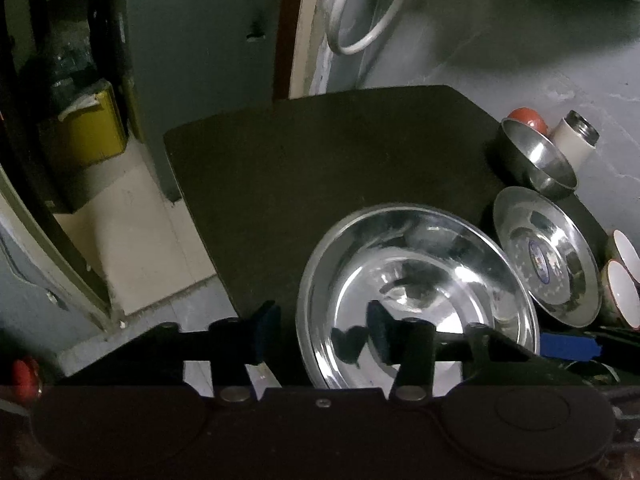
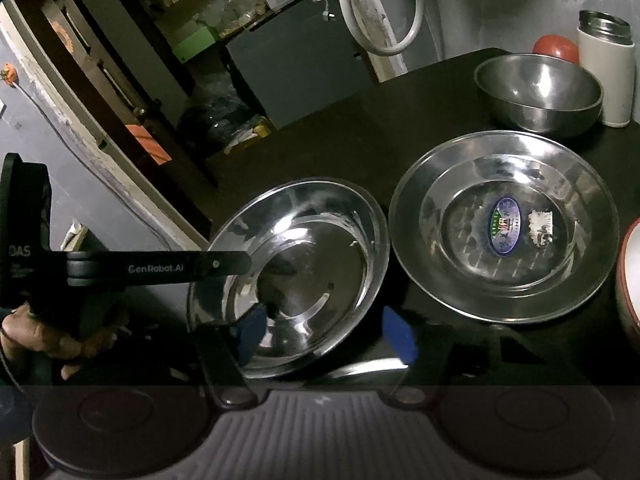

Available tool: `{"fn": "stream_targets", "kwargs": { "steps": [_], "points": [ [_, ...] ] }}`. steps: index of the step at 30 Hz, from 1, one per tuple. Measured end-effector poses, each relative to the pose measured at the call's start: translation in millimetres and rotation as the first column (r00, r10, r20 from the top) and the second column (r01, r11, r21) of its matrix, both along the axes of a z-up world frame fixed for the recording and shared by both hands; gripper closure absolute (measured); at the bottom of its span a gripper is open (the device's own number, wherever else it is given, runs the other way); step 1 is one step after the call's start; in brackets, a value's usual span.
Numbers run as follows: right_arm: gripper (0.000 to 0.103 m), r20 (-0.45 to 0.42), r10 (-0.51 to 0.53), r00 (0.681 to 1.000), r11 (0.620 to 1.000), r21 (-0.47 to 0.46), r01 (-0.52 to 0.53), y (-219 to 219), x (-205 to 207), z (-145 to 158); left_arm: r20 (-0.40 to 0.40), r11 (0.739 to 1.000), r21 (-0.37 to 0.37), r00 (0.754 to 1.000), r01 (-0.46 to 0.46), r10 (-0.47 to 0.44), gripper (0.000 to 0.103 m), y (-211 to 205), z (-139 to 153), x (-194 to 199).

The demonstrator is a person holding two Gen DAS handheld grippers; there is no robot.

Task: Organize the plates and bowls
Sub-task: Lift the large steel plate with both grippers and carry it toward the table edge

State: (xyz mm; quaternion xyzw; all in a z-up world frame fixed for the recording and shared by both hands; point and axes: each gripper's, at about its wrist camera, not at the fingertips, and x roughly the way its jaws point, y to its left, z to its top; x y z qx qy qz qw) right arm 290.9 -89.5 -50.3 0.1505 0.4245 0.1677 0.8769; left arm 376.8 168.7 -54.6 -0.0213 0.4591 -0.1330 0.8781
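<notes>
The near steel plate [image 2: 296, 276] lies on the dark bench [image 1: 320, 152] between both tongs, its rim straddled by each. It looks light, rigid and slick, so the thin rim is the best hold. Left tongs [image 1: 320, 334] and right tongs [image 2: 326, 334] gape, gripping nothing. Beyond sit the labelled plate [image 2: 504, 226] and steel bowl [image 2: 538, 90].

Dark table [image 2: 320, 140] — steel plates [image 2: 504, 224], bowl [image 2: 538, 90]

White cups [image 1: 624, 280] and red-rimmed bowl [image 2: 630, 280] cut by frame edges; red object [image 2: 556, 48] half hidden behind steel bowl [image 2: 538, 90].
</notes>
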Motion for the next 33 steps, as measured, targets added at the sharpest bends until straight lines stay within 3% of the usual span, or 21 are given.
{"fn": "stream_targets", "kwargs": {
  "steps": [10, 23, 33],
  "points": [
    [0.078, 0.007, -0.002, 1.000, 0.997, -0.073, 0.002, 5, 4, -3, 0.003, 0.999, 0.005, 0.999, -0.042, 0.042, 0.089, 7, -2, -6],
    [0.078, 0.098, 0.107, 0.989, 0.988, -0.123, -0.094, -1, -17, 28, 0.076, 0.992, -0.020, 0.989, -0.128, 0.129, 0.090, 12, 27, -55],
    [0.078, 0.105, 0.176, 0.979, 0.969, -0.191, -0.154, -52, -66, 51, 0.083, 0.993, -0.044, 0.990, -0.114, 0.117, 0.089, -40, 41, -113]
  ]
}}
